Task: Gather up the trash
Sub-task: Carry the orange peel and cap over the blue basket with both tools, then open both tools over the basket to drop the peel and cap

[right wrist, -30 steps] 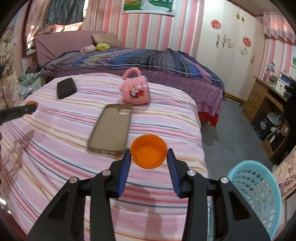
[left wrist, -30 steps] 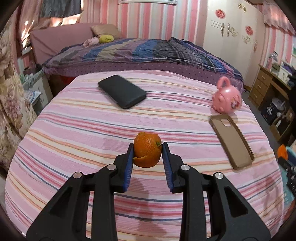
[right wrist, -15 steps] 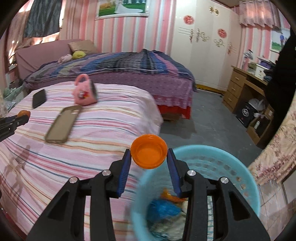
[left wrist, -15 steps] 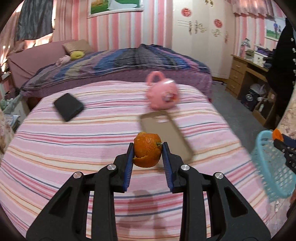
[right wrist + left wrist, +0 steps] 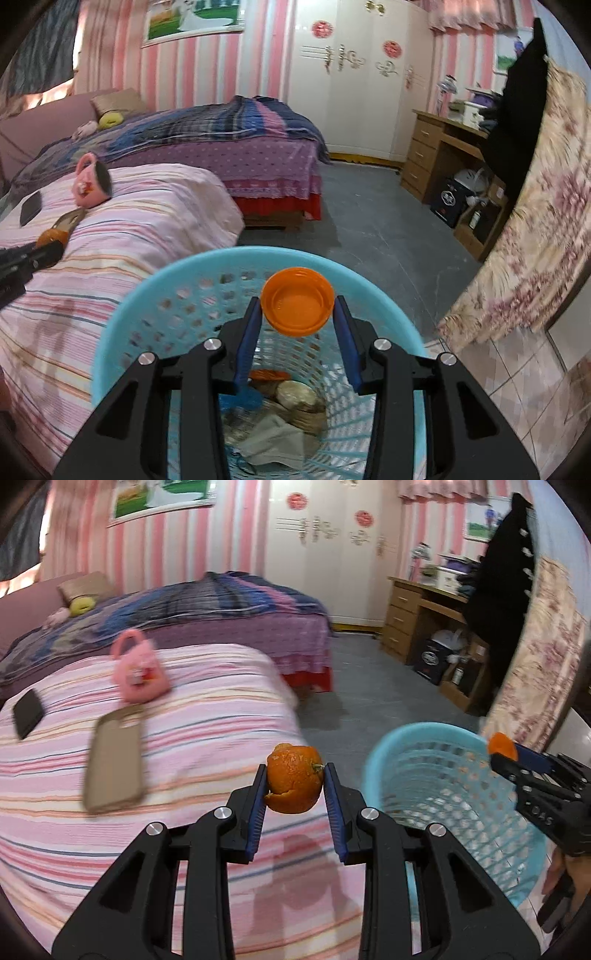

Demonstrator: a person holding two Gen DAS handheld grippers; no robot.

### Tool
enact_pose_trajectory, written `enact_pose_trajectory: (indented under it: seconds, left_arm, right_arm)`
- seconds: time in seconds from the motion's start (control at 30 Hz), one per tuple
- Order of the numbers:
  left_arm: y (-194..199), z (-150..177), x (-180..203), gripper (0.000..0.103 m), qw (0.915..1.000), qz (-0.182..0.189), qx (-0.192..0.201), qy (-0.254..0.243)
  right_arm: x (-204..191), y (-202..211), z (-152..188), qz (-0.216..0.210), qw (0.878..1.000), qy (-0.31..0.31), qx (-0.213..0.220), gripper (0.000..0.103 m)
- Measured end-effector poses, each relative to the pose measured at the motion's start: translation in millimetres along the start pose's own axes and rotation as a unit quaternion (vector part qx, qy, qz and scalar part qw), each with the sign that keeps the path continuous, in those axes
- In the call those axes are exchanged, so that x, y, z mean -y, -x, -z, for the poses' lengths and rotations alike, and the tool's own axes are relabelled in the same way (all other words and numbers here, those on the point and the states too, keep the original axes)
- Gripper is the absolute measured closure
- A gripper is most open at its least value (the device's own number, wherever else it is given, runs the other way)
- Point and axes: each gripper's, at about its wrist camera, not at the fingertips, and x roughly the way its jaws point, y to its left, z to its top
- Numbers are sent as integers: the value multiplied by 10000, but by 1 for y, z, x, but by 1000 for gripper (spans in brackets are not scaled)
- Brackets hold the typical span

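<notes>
**Two grippers carry trash at a blue basket beside a striped bed**

An orange peel (image 5: 294, 778), hollow and torn at its lower edge, is pinched between the blue pads of the left gripper (image 5: 295, 788). It hangs above the near right edge of a bed with pink striped sheets (image 5: 184, 760), just left of a light blue plastic basket (image 5: 388, 760) standing on the floor.

An orange plastic cap (image 5: 297, 306), open side facing the camera, is clamped between the narrow-set pads of the right gripper (image 5: 297, 323). It sits above the basket's open mouth, inside the far rim (image 5: 147, 291). At the bottom of the basket lie crumpled paper, something blue and a round pale item; what they are is hard to make out through the lattice.

From the left wrist view, the right gripper (image 5: 504, 751) reaches in from the right over the basket's far rim, with the cap (image 5: 501, 744) at its tip. From the right wrist view, the left gripper (image 5: 44, 247) appears at the left edge over the bed, with the peel (image 5: 51, 236) at its tip.

On the bed, farther off, lie a tan phone case (image 5: 114, 760), a pink mug (image 5: 140, 672) on its side and a black phone (image 5: 27, 712). Beyond is a second bed with a purple and blue cover (image 5: 229, 129), a white wardrobe (image 5: 354, 77), and on the right a wooden desk (image 5: 439, 155)
</notes>
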Motion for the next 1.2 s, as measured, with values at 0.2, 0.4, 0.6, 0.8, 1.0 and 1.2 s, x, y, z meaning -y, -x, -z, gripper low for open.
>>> enact_pose_trajectory:
  seconds: [0.2,0.4,0.6,0.8,1.0,1.2]
  left_arm:
    - [-9,3,45,74,9988,407,-38,-272]
    - [-9,0,67,38,9982,481,-54,-360]
    - [3,-9,60,12,9990,195,223,-337]
    - [20,-14,25,8,9992,-113,359,-107]
    - [49,-10,-18,6,9978,-481,455,37]
    - [91,3,-63,6,9945,-861,572,140]
  right_arm:
    - [26,0,10,168,9995,-256,-40,63]
    - [44,2,17,169,9986,-493,-20,63]
    - [46,4,20,138,9986,-509,3,63]
    - [35,3,17,63,9989,-470,18,56]
    - [19,3,12,31,9989,-464,3,25]
    - [-8,20,5,-38,9969,-752,224,6]
